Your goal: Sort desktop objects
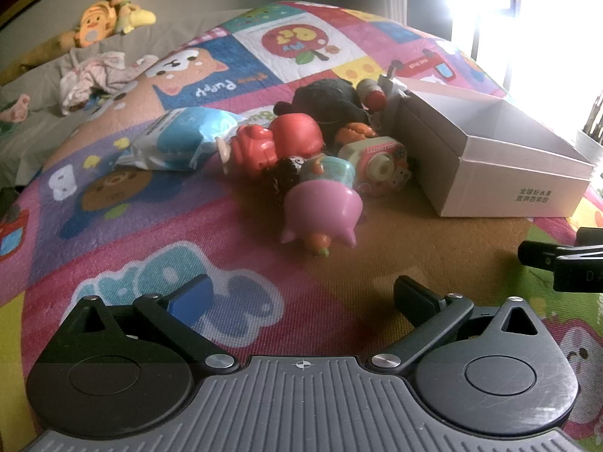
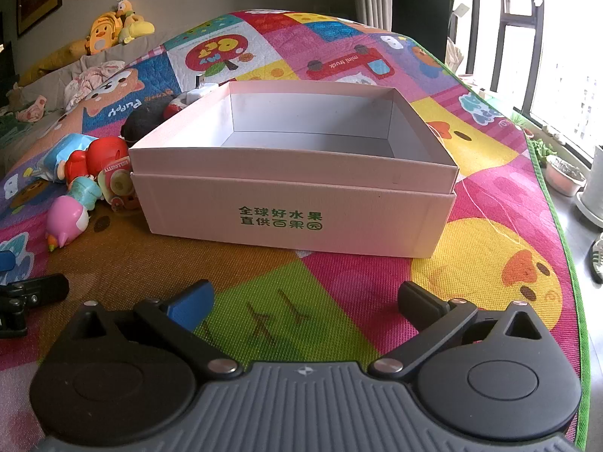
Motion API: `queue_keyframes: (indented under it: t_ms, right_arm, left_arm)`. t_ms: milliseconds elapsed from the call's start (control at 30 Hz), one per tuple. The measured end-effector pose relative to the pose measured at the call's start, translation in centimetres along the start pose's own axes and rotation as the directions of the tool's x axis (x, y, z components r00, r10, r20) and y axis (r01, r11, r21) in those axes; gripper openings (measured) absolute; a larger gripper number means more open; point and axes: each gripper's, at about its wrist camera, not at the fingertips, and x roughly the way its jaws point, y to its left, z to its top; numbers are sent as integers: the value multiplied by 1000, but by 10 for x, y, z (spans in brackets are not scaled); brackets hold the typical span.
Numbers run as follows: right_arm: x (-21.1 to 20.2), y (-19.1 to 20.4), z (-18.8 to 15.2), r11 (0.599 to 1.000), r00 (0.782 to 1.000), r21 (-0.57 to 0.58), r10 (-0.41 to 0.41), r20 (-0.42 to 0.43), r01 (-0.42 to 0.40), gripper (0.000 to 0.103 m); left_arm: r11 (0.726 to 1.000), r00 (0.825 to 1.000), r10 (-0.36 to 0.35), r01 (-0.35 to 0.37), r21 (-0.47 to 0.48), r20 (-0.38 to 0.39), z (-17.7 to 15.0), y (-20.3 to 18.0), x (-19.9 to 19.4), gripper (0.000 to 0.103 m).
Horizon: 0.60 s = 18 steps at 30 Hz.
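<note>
Toys (image 1: pixel 320 173) lie heaped on the play mat (image 1: pixel 158 226), touching the left wall of the white box (image 2: pixel 297 203), which stands open with nothing visible inside. Your left gripper (image 1: pixel 301 297) hovers over the mat just short of the pink toy (image 1: pixel 320 211), its jaws spread wide, gripping nothing. Your right gripper (image 2: pixel 305 301) faces the box front, jaws likewise wide and bare.

One open cardboard box (image 2: pixel 294 203) stood there, one blue packet (image 1: pixel 177 143), one black plush (image 1: pixel 324 105), one toy camera (image 1: pixel 380 162), and two plastic figures: red (image 1: pixel 279 143) and pink (image 1: pixel 320 211).
</note>
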Motion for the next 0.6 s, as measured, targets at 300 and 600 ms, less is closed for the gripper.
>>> queue_keyframes:
  t_ms: [300, 600]
  right_arm:
    - [-1, 0, 0, 1000, 1000, 0, 0, -2, 0, 103]
    - [1, 0, 0, 1000, 1000, 0, 0, -2, 0, 103]
  left_arm:
    - [1000, 1000, -1, 1, 0, 0, 0, 0, 1, 103]
    - [1000, 1000, -4, 4, 2, 0, 0, 0, 0, 103]
